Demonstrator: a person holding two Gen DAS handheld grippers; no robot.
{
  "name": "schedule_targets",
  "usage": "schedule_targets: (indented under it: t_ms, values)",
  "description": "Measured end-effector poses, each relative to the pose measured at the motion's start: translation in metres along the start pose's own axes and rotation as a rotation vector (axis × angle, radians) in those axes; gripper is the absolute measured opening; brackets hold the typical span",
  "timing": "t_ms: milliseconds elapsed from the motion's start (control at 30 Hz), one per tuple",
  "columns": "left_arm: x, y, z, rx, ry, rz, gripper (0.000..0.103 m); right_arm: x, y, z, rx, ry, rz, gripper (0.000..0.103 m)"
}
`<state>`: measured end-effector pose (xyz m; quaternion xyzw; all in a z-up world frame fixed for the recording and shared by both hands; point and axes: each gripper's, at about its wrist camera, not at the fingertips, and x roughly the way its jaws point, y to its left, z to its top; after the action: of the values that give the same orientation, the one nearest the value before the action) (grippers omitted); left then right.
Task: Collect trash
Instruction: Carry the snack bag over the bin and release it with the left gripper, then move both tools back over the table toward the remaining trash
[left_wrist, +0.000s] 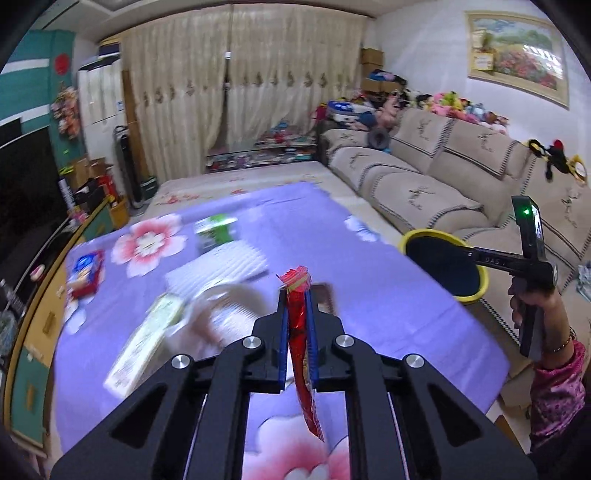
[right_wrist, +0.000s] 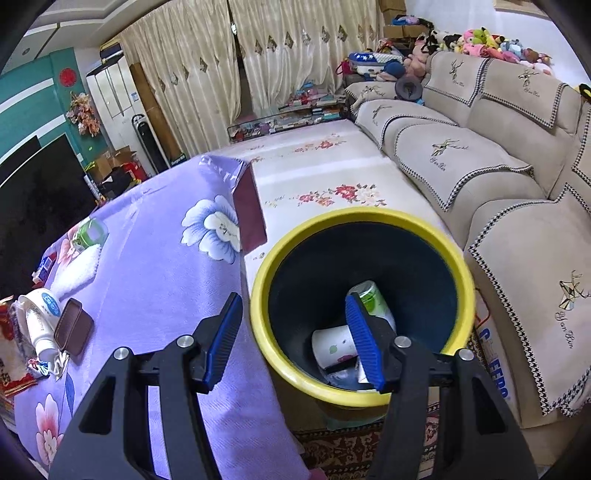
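Note:
My left gripper (left_wrist: 296, 295) is shut on a long red snack wrapper (left_wrist: 301, 343), which hangs between the blue pads above the purple flowered tablecloth (left_wrist: 369, 295). A yellow-rimmed dark bin (left_wrist: 443, 236) stands off the table's right edge. In the right wrist view my right gripper (right_wrist: 292, 297) straddles the near rim of the bin (right_wrist: 258, 295). One finger is inside and one outside, and cloth shows between the outer pad and the rim. A white paper cup (right_wrist: 332, 347) and a green-and-white can (right_wrist: 373, 299) lie inside. A hand (left_wrist: 532, 302) holds the right gripper (left_wrist: 471, 254).
On the table lie a green cup (left_wrist: 214, 229), a white ribbed cloth (left_wrist: 221, 266), a blue-and-red packet (left_wrist: 86, 269), a pale box (left_wrist: 144, 343), a white tube (right_wrist: 38, 314) and a brown case (right_wrist: 73, 326). A beige sofa (left_wrist: 424, 177) runs along the right.

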<state>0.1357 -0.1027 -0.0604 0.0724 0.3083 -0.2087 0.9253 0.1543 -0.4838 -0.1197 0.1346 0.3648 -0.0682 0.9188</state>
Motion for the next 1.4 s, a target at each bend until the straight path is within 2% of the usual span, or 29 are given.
schedule_targets:
  t_ms: [133, 300, 500, 633, 833, 967, 1000, 1133, 1300, 1400]
  values:
    - [0.025, -0.034, 0.022, 0.064, 0.009, -0.079, 0.009, -0.017, -0.017, -0.001, 0.022, -0.032, -0.034, 0.055]
    - [0.064, -0.085, 0.056, 0.123, 0.034, -0.215, 0.009, -0.032, -0.046, -0.005, 0.069, -0.053, -0.078, 0.055]
    - [0.113, -0.162, 0.093, 0.224, 0.044, -0.313, 0.009, -0.043, -0.083, -0.013, 0.130, -0.064, -0.131, 0.055]
    - [0.150, -0.203, 0.106, 0.242, 0.078, -0.357, 0.009, -0.044, -0.102, -0.019, 0.165, -0.063, -0.150, 0.055]
    - [0.220, -0.256, 0.111, 0.243, 0.173, -0.380, 0.009, -0.043, -0.124, -0.026, 0.201, -0.055, -0.161, 0.055]
    - [0.248, -0.268, 0.102, 0.251, 0.214, -0.364, 0.010, -0.041, -0.133, -0.030, 0.217, -0.053, -0.168, 0.055]
    - [0.257, -0.271, 0.102, 0.249, 0.222, -0.359, 0.011, -0.040, -0.135, -0.030, 0.221, -0.051, -0.169, 0.055]
    - [0.276, -0.277, 0.100, 0.243, 0.242, -0.341, 0.032, -0.037, -0.140, -0.032, 0.230, -0.046, -0.168, 0.055]
    - [0.282, -0.276, 0.098, 0.223, 0.252, -0.337, 0.042, -0.036, -0.138, -0.031, 0.229, -0.044, -0.161, 0.055]
    - [0.265, -0.270, 0.100, 0.221, 0.225, -0.338, 0.045, -0.037, -0.135, -0.031, 0.225, -0.046, -0.156, 0.055]
